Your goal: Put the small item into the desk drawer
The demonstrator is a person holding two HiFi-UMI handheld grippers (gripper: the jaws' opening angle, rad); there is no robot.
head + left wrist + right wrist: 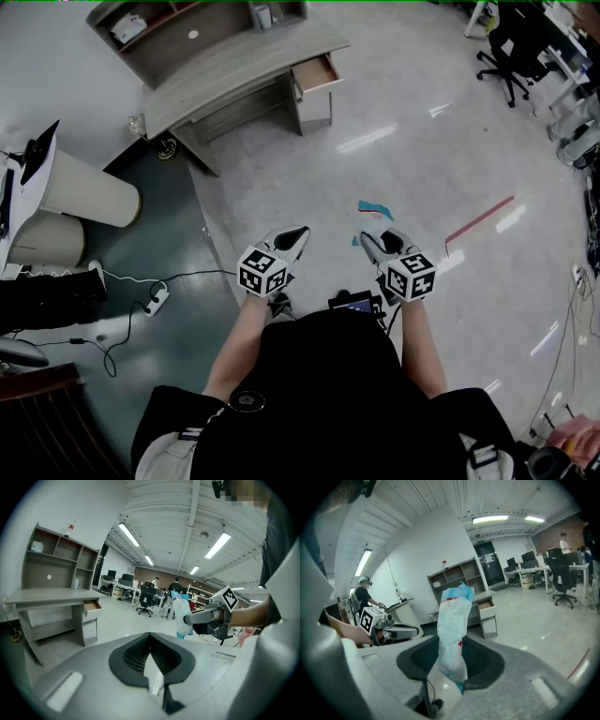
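Observation:
The small item is a white packet (373, 212) with a blue end and a red cross. It stands up between the jaws of my right gripper (370, 239), which is shut on it; the right gripper view shows the packet (452, 625) rising from the right gripper (452, 660). My left gripper (298, 234) is beside it, jaws together and nothing in them, as the left gripper (151, 641) view also shows. The grey desk (234, 70) stands far ahead across the floor, its top drawer (317, 73) pulled open. The drawer (92, 605) shows in both gripper views (486, 604).
A shelf hutch (155, 23) sits on the desk. Two white cylinders (84, 192) and a power strip with cable (157, 300) lie to the left. An office chair (511, 56) stands at the far right, and red tape (480, 220) marks the floor.

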